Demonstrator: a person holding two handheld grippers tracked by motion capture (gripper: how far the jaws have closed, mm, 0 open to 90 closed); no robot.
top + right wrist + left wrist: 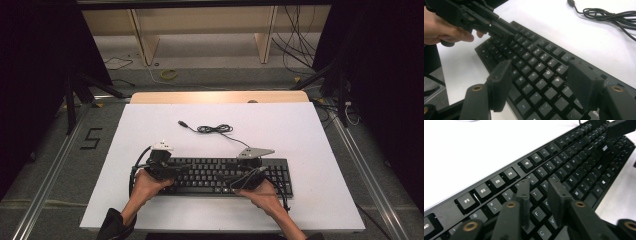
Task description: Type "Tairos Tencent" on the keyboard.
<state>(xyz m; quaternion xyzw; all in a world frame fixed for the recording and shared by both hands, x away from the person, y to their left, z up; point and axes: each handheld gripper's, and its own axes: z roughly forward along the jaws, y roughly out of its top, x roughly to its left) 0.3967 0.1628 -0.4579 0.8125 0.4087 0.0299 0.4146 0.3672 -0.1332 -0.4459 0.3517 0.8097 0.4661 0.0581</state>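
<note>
A black keyboard (220, 176) lies on the white tabletop (300, 130) near its front edge. My left gripper (181, 172) hovers low over the keyboard's left end, pointing right. In the left gripper view its jaws (538, 183) stand a little apart above the T and Y keys, open with nothing between them. My right gripper (231, 180) is over the right half, pointing left. The right gripper view shows that gripper (540, 67) wide open above the letter keys (534, 62), and a hand holding the left gripper (504, 31) farther along the board.
The keyboard's black cable (215, 129) lies coiled behind it, its USB plug (183, 123) loose on the white top. A wooden edge (220, 96) runs along the back. Dark stands and floor cables surround the table.
</note>
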